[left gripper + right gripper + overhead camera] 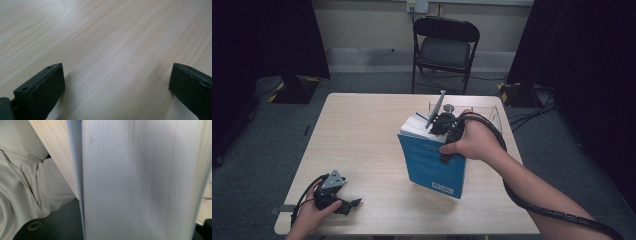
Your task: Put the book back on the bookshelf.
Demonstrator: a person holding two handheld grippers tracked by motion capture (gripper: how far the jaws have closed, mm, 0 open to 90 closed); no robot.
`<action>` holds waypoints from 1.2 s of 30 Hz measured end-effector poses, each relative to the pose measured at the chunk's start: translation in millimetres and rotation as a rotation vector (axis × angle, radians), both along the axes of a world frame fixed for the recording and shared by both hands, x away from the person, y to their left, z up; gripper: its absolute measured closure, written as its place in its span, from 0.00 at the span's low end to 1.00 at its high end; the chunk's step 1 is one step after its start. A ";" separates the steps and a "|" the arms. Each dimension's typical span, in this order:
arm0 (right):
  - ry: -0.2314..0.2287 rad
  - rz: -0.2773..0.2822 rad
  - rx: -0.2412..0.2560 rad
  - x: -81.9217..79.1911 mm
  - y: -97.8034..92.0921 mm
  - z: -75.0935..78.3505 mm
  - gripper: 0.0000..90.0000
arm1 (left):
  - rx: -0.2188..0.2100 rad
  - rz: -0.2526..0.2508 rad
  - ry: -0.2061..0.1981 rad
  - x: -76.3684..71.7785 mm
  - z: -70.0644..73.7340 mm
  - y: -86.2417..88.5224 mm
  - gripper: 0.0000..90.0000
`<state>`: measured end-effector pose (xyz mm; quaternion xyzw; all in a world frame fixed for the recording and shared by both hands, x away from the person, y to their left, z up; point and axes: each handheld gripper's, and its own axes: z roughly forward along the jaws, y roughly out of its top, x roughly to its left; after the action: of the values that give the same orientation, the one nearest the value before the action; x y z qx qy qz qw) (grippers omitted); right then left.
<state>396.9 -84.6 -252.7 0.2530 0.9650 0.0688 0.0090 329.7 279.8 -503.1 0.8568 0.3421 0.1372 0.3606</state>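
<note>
A thick blue paperback book (434, 162) stands upright on its lower edge near the middle of a pale wood-grain surface (362, 130), its cover facing the camera and its white page block (416, 126) showing at the top. The right gripper (443, 125), held in the person's right hand (472, 142), sits at the book's top edge, hard against the pages; a black ribbed cable (532, 205) runs from it along the forearm. In the right gripper view, the page edges (140, 182) loom close and blurred, with the thin blue cover (75, 157) along one side and the wooden surface (57, 152) beyond; whether these jaws are clamped on the book cannot be told from the pictures.

The left gripper (343, 202), topped by a grey three-cornered plate (333, 180), rests low at the near left corner of the surface, well apart from the book, in the person's left hand (309, 215). In the left gripper view, its two black jaws stand wide apart with nothing but bare wood (107, 50) between them.

Just behind the book lies a clear plastic tray (489, 112). A black folding chair (444, 47) stands beyond the far edge, on grey carpet (267, 135).
</note>
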 end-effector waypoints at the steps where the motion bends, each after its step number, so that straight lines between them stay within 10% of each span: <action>1: -0.001 -0.002 -0.005 -0.5 -1.8 0.8 0.69 | 0.002 -0.001 0.001 0.1 0.1 0.1 0.00; 36: 0.007 -0.122 0.010 -0.3 -60.5 4.0 0.69 | 0.007 -0.015 -0.009 2.7 0.4 0.0 0.00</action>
<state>396.6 -145.1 -248.6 0.3114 0.9475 0.0720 0.0084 332.5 279.8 -502.7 0.8599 0.3338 0.1394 0.3602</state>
